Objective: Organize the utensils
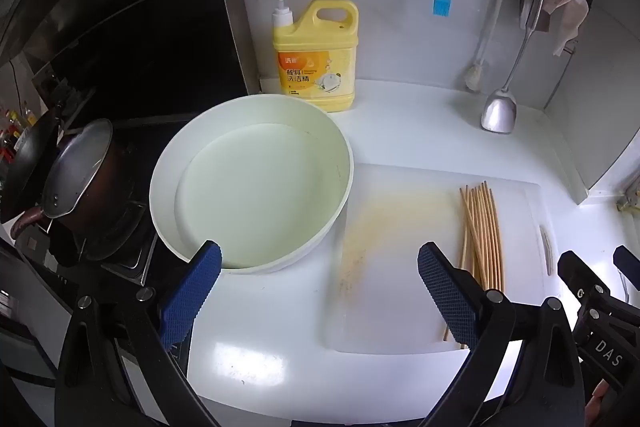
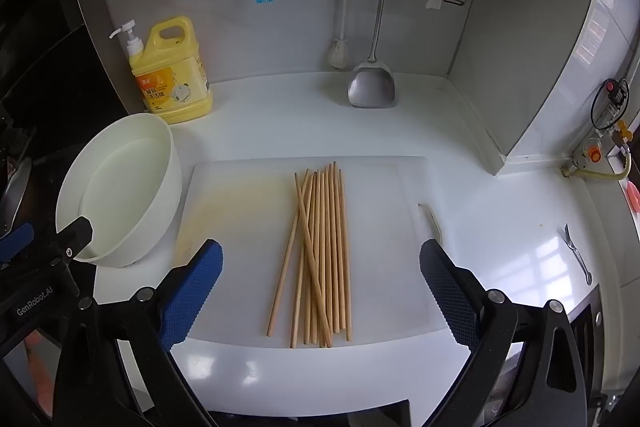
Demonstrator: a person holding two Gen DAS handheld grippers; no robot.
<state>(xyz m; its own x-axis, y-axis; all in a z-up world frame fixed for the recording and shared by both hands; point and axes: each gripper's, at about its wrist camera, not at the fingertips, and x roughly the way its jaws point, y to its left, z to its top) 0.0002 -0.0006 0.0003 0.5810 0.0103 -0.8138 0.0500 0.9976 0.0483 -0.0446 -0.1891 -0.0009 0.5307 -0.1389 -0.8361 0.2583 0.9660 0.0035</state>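
Several wooden chopsticks [image 2: 320, 255] lie loosely side by side on a white cutting board [image 2: 240, 227]; one of them crosses the others at a slant. My right gripper [image 2: 320, 259] hovers above them, open, with nothing between its blue pads. In the left wrist view the chopsticks [image 1: 482, 235] lie to the right on the cutting board [image 1: 400, 267]. My left gripper [image 1: 320, 267] is open and holds nothing, above the board's stained left part, beside a white bowl [image 1: 252, 183]. The right gripper's fingers [image 1: 580, 279] show at the right edge.
The white bowl [image 2: 120, 187] stands left of the board. A yellow detergent bottle [image 2: 172, 71] is behind it. A metal spatula [image 2: 372, 83], a brush [image 2: 340, 51] and cloths hang on the wall. A fork [image 2: 576, 255] lies at the right. A pot [image 1: 80, 179] sits on the stove at left.
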